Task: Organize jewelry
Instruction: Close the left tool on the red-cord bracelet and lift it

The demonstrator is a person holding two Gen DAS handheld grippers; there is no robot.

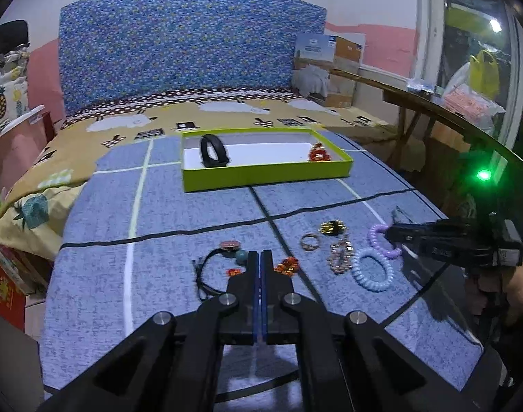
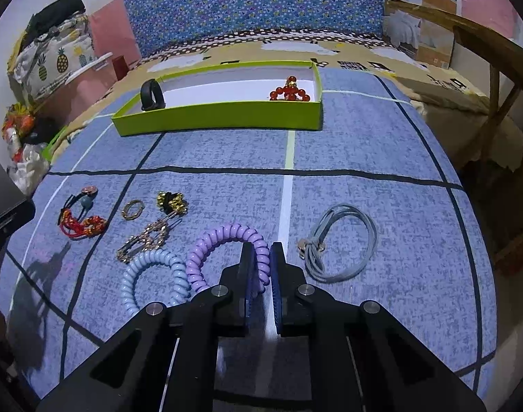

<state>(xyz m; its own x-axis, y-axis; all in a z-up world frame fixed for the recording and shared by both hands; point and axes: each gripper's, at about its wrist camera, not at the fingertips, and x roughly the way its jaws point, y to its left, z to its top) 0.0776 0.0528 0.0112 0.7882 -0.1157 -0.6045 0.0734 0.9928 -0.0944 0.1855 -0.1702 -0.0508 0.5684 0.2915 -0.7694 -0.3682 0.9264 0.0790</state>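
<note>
A green box (image 1: 265,173) (image 2: 220,120) with a white floor holds a black band (image 1: 213,151) (image 2: 151,94) and a red bead bracelet (image 1: 318,152) (image 2: 290,91). My right gripper (image 2: 261,250) (image 1: 392,233) is shut on the purple spiral hair tie (image 2: 223,240) (image 1: 378,237), which rests on the blue cloth. A light blue spiral tie (image 2: 151,274) (image 1: 371,269) lies beside it. My left gripper (image 1: 260,255) is shut and empty, just above a red-and-black bracelet (image 1: 285,264) (image 2: 82,223). A ring (image 1: 309,240) (image 2: 132,208), a gold clip (image 1: 340,255) (image 2: 148,237) and a black-gold piece (image 1: 332,228) (image 2: 172,202) lie between.
A grey cord loop (image 2: 340,243) lies right of my right gripper. A wooden chair (image 2: 495,68) stands at the right edge of the bed. A blue patterned headboard (image 1: 189,58) and cardboard boxes (image 1: 330,68) are at the back.
</note>
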